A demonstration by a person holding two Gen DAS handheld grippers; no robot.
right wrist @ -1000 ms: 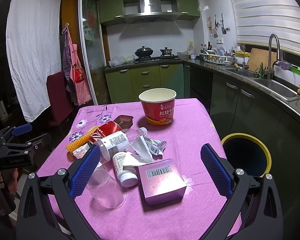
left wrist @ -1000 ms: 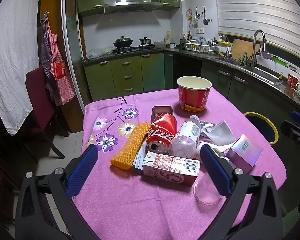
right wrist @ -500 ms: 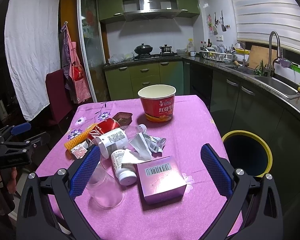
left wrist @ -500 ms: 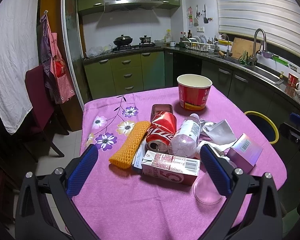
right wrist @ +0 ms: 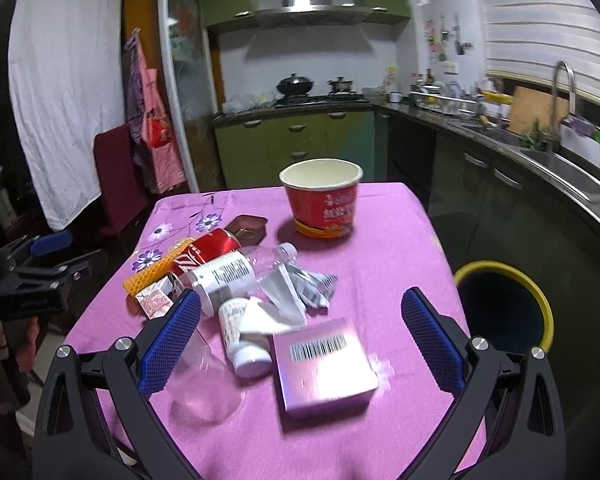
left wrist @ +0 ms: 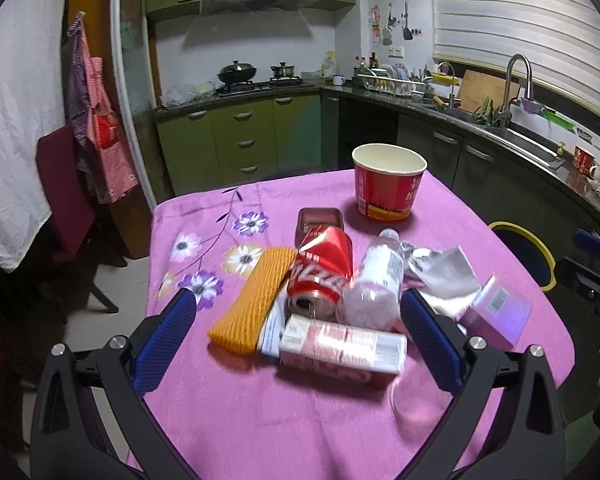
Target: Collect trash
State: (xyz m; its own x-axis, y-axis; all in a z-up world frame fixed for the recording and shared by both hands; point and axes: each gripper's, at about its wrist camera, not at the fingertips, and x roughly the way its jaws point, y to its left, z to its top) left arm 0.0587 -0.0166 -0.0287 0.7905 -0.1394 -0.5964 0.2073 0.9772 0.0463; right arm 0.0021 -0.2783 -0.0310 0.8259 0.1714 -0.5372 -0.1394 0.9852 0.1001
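Meanwhile both grippers gape wide, empty, over the pink table [left wrist: 260,412]. Left gripper [left wrist: 296,328] hovers above the milk carton [left wrist: 342,350], which lies just in front of the red can [left wrist: 322,274]. Right gripper [right wrist: 300,332] hangs over the purple box [right wrist: 324,368], beside the can-side litter; yellow-rimmed bin [right wrist: 504,308] stands off the table's right edge.

Home kitchen, stove [left wrist: 256,82], sink [left wrist: 528,146], cabinets [left wrist: 240,140]

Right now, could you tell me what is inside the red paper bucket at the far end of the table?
Only the pale inner wall of the red paper bucket shows below its rim; nothing sticks out above. Its bottom is hidden from both cameras, so I cannot tell whether it is empty.
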